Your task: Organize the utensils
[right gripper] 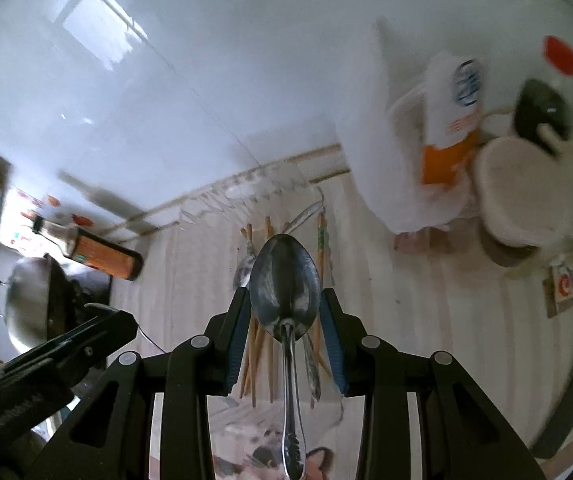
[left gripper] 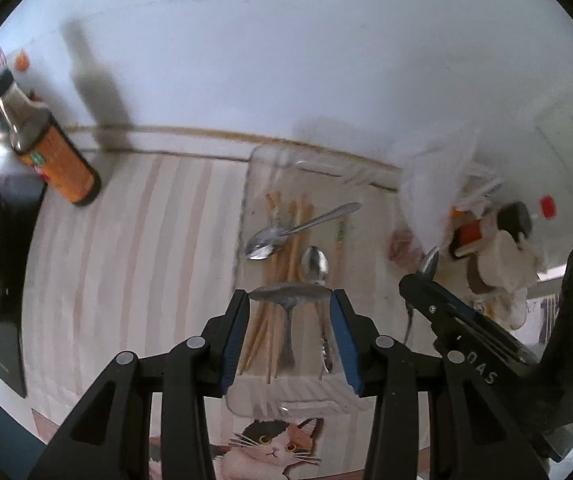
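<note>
A clear plastic tray [left gripper: 248,184] lies on the striped tablecloth and holds several wooden chopsticks [left gripper: 294,224] and two steel spoons [left gripper: 270,238]. My left gripper [left gripper: 291,300] is shut on the bowl of a steel spoon [left gripper: 288,294], held edge-on just above the tray with the handle hanging down. My right gripper [right gripper: 285,300] is shut on the bowl of another steel spoon [right gripper: 284,276], above the same tray [right gripper: 222,200]. The right gripper also shows in the left wrist view [left gripper: 426,276], right of the tray.
A dark sauce bottle with an orange label [left gripper: 52,146] stands at the back left by the white wall. Bags, packets and a red-capped bottle [left gripper: 546,206] are piled at the back right. A black wok [right gripper: 30,304] sits at the left. A cat picture [left gripper: 274,446] marks the cloth's near edge.
</note>
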Demonstrator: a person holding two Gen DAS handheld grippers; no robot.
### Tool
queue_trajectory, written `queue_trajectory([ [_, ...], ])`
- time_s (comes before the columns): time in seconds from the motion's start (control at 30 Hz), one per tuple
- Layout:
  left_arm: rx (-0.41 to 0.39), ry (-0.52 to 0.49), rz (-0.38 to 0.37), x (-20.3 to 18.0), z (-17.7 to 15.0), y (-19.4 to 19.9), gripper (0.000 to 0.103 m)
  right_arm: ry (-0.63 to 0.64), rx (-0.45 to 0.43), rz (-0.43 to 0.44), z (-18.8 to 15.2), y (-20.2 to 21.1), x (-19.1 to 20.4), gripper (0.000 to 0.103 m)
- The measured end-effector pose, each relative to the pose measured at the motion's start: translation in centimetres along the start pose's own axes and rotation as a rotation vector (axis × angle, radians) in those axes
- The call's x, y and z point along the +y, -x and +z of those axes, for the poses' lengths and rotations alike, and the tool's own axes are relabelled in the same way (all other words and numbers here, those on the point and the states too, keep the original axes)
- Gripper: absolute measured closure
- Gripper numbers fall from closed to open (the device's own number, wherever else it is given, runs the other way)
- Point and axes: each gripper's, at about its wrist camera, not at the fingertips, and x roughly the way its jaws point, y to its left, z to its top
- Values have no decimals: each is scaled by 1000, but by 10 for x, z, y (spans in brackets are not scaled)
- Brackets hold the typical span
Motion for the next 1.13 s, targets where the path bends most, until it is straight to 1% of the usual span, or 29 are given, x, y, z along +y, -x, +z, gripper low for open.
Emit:
queue_trajectory([
  [0.07, -3, -3, 25, 3, 3, -2, 64, -3, 46, -14, 3, -15, 1, 65],
  [0.1, -7, -16, 45, 2, 3, -2, 64, 1, 64, -26, 4, -22, 2, 62],
  [0.13, -9, -31, 73, 1, 4, -2, 64, 3, 70, -36, 3, -24, 2, 56],
  [0.17, -18, -43, 104, 1, 3, -2, 64, 9, 71, -48, 2, -25, 2, 54],
  [0.2, -28, -52, 124, 1, 2, -1, 62, 19, 67, -63, 0, -24, 2, 50],
  [0.23, -35, -62, 146, 2, 0, -1, 55, 30, 63, -74, -2, -22, 2, 46],
  [0.3, -58, -78, 204, 2, -6, -2, 45, 55, 54, -111, -7, -18, 3, 43],
  [0.37, -83, -86, 239, 2, -13, -1, 39, 94, 31, -163, -14, -11, 4, 35],
  [0.4, -104, -93, 264, 2, -19, -1, 31, 115, 12, -199, -20, -6, 5, 29],
  [0.43, -120, -96, 284, 3, -22, -1, 22, 131, -2, -225, -25, -2, 5, 23],
  [0.47, -141, -101, 313, 4, -28, 0, 18, 149, -19, -265, -32, 2, 4, 20],
  [0.53, -148, -106, 334, 6, -35, -3, 3, 168, -40, -310, -43, 9, 1, 11],
  [0.63, -134, -104, 351, 11, -45, -11, 0, 177, -53, -358, -56, 14, -6, 0],
  [0.7, -122, -106, 366, 13, -51, -17, 0, 182, -58, -393, -63, 15, -11, 0],
  [0.83, -109, -93, 365, 16, -61, -24, 0, 184, -63, -417, -72, 17, -17, 0],
  [0.97, -118, -78, 362, 14, -70, -20, 0, 192, -71, -416, -77, 21, -18, 0],
  [1.13, -144, -56, 354, 12, -83, -2, 0, 198, -109, -392, -83, 41, -15, 0],
])
